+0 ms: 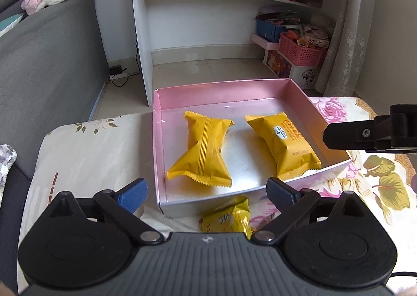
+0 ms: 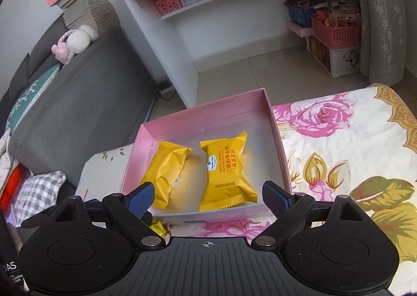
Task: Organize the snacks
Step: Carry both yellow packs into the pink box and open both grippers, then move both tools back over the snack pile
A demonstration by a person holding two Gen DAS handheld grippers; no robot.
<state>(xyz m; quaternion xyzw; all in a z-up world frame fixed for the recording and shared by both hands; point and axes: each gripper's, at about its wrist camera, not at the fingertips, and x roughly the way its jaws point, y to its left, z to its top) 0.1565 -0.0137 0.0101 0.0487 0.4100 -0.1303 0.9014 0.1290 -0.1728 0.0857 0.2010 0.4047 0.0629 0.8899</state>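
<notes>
With both grippers' jaws spread and empty, two yellow snack packs (image 1: 202,153) (image 1: 284,146) lie inside the pink box (image 1: 224,92). Third pack (image 1: 226,217) sits just outside its near wall: left gripper (image 1: 206,191) should approach low, pinch mid-wrapper.

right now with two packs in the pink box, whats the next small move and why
Probably lower the left tongs onto the yellow pack lying on the floral cloth just outside the pink box's near wall. Both tongs stand open and empty, two yellow packs already lie inside, and this loose one sits right under the left tongs, nearer than the right tongs.
</notes>
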